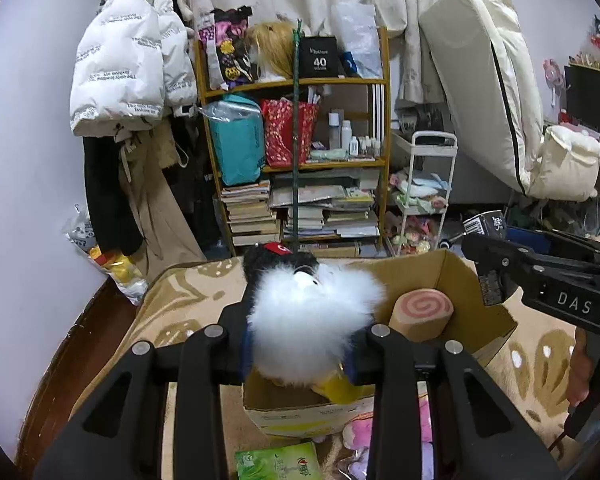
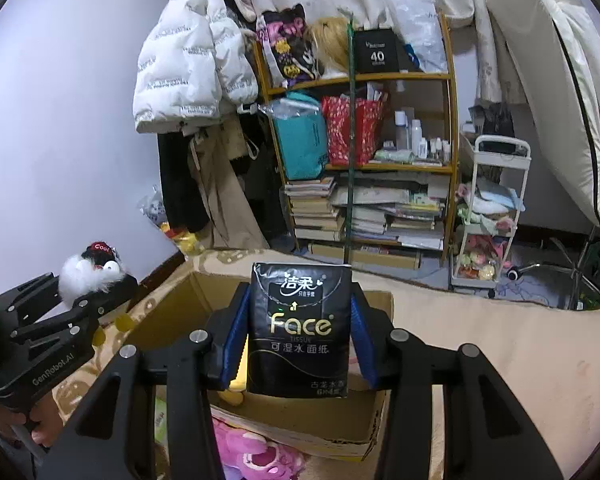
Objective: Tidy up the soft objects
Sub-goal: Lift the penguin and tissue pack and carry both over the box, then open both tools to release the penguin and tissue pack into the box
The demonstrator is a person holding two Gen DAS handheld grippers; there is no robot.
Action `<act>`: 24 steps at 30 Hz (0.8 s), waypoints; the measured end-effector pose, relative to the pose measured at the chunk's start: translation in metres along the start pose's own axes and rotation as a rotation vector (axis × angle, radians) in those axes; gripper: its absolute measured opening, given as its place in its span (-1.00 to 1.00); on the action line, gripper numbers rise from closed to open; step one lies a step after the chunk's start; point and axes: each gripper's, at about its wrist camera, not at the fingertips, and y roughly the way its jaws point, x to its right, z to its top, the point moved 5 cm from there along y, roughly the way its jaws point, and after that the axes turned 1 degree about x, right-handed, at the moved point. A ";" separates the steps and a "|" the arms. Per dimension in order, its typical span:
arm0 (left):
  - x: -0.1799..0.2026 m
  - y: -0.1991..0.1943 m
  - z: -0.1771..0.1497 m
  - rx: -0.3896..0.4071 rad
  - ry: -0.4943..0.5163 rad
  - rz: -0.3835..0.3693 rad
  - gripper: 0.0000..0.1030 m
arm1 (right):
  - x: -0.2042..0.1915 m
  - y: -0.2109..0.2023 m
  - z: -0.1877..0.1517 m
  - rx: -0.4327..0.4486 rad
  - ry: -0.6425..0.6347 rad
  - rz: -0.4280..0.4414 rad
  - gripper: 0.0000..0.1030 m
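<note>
L: my left gripper (image 1: 300,340) clamped fluffy toy (image 1: 312,316) over box (image 1: 456,276) | R: my right gripper (image 2: 298,344) clamped tissue pack (image 2: 300,328) over box

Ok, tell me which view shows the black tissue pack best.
The right wrist view: the black tissue pack sits front-on between the right gripper pads, label readable, above the cardboard box. The left wrist view does not show it.
</note>
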 end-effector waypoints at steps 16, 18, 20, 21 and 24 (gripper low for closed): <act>0.008 0.019 -0.024 -0.077 -0.042 -0.060 0.14 | 0.007 0.015 -0.015 -0.045 0.028 0.039 -0.03; 0.007 0.017 -0.025 -0.082 -0.035 -0.047 0.15 | 0.006 0.017 -0.017 -0.060 0.014 0.034 -0.02; 0.004 0.011 -0.024 -0.072 -0.038 -0.027 0.24 | 0.005 0.016 -0.019 -0.066 0.008 0.035 0.22; 0.002 0.010 -0.023 -0.072 -0.040 -0.023 0.28 | 0.005 0.015 -0.020 -0.063 0.012 0.036 0.32; -0.002 -0.001 -0.025 -0.072 -0.038 -0.003 0.45 | 0.004 0.008 -0.021 -0.060 0.017 0.029 0.42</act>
